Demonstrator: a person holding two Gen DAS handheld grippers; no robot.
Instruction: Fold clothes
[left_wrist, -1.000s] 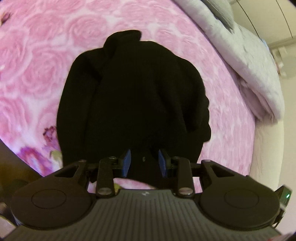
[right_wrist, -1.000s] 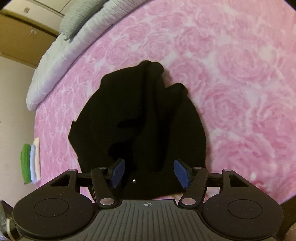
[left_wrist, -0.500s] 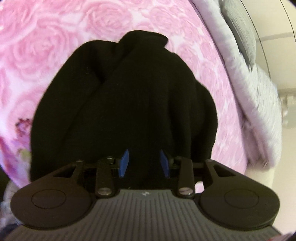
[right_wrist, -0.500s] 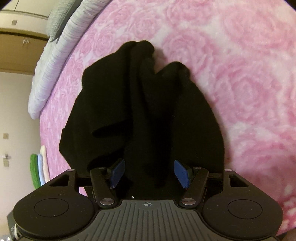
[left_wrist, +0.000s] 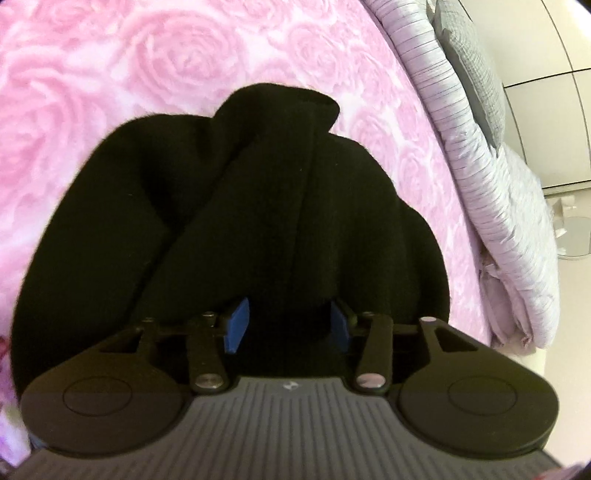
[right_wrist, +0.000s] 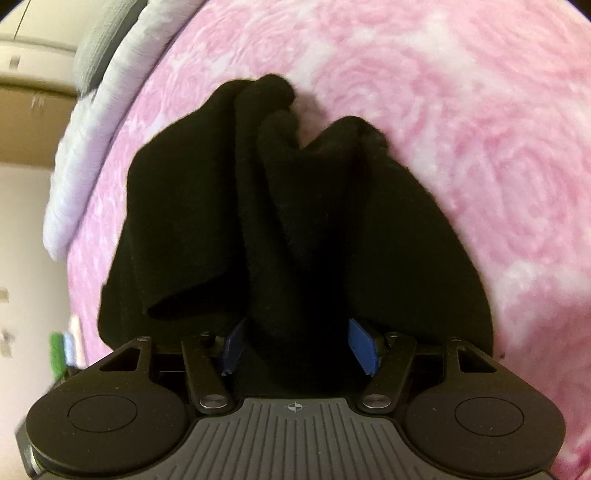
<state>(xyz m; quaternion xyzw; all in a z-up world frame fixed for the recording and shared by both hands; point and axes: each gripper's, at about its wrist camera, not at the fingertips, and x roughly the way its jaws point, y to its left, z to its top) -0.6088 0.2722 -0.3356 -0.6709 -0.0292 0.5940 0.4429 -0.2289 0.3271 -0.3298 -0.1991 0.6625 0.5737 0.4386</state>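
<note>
Black garment (left_wrist: 258, 206) lies bunched between both sets of closing jaws.
Left gripper (left_wrist: 286, 325) and right gripper (right_wrist: 297, 347) narrow around its near folds, pads not visibly pressing; it rests on the pink rose-patterned blanket (right_wrist: 480, 129).

Light: soft, even, indoor; no hard shadows on the blanket (left_wrist: 177, 66).
Dark spot: the garment (left_wrist: 258, 206) reads near-solid black, folds barely showing.
Glare: faint sheen on the left gripper (left_wrist: 287, 325) body.
Blur: smearing along the left edge of the right wrist view, quilt (right_wrist: 92, 133) soft.
Distortion: strong fisheye bend, dark corners.
</note>
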